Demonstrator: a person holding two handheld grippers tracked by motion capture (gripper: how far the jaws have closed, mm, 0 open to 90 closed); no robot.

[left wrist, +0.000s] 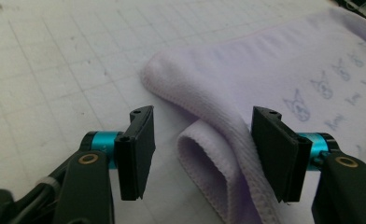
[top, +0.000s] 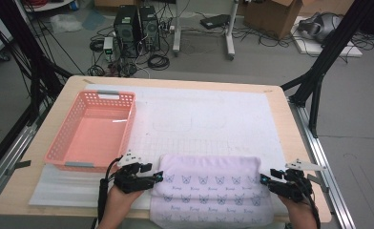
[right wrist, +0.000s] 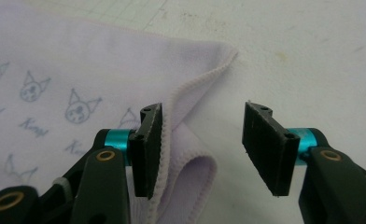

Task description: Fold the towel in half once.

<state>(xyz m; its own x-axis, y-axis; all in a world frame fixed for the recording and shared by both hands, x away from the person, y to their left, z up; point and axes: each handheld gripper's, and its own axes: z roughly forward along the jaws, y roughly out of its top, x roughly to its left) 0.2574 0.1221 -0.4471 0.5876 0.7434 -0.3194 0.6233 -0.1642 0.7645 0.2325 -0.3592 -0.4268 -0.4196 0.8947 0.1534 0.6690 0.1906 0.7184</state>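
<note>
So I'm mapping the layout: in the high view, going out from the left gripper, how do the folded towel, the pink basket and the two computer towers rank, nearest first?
From the left gripper:
1. Folded towel, right at its jaws, to its right.
2. Pink basket, just beyond it, on the table's left.
3. Computer towers, on the floor past the table's far edge.

A pale lilac towel [top: 211, 191] is showing rows of small grey cat faces and script; a salmon-pink basket [top: 61, 145] is sitting on a white gridded mat [top: 213, 119] over a tan table [top: 290, 124]
</note>
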